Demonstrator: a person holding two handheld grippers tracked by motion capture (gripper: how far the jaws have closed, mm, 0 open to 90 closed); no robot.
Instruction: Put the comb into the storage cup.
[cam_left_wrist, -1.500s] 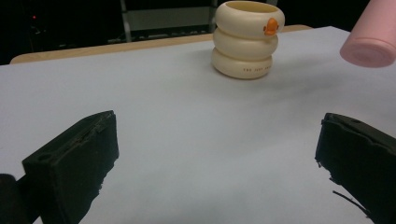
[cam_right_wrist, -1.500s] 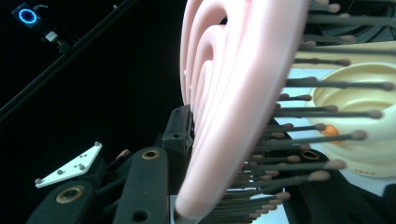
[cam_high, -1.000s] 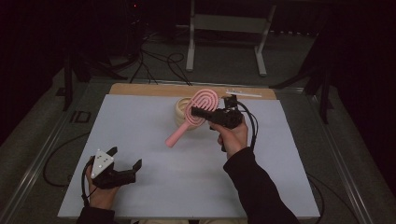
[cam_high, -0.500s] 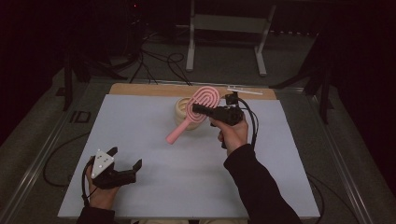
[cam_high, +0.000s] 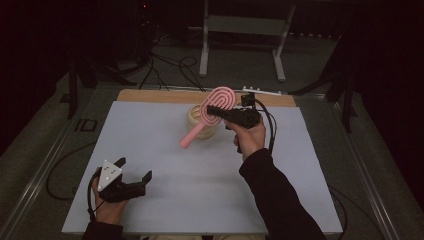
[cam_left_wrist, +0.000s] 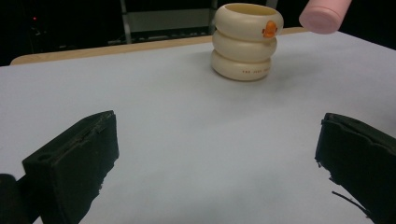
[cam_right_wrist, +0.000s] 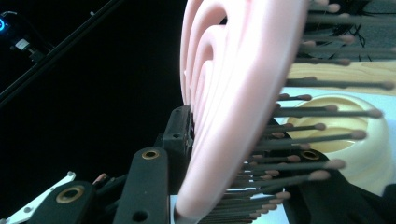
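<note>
My right gripper (cam_high: 214, 111) pinches the pink plastic hairbrush (cam_high: 212, 110) by its head above the cream ribbed plastic cup (cam_high: 196, 121); my left gripper (cam_high: 134, 171) rests spread on the white table (cam_high: 150, 150).

The high view is looking forward and down over the whole white table (cam_high: 165, 150) from the person's side. The left gripper view is sitting low, facing across to the cream ringed cup (cam_left_wrist: 246, 41), while the right gripper view is pressing close against the pink hairbrush (cam_right_wrist: 238, 102); all three are sharing cup and brush
</note>
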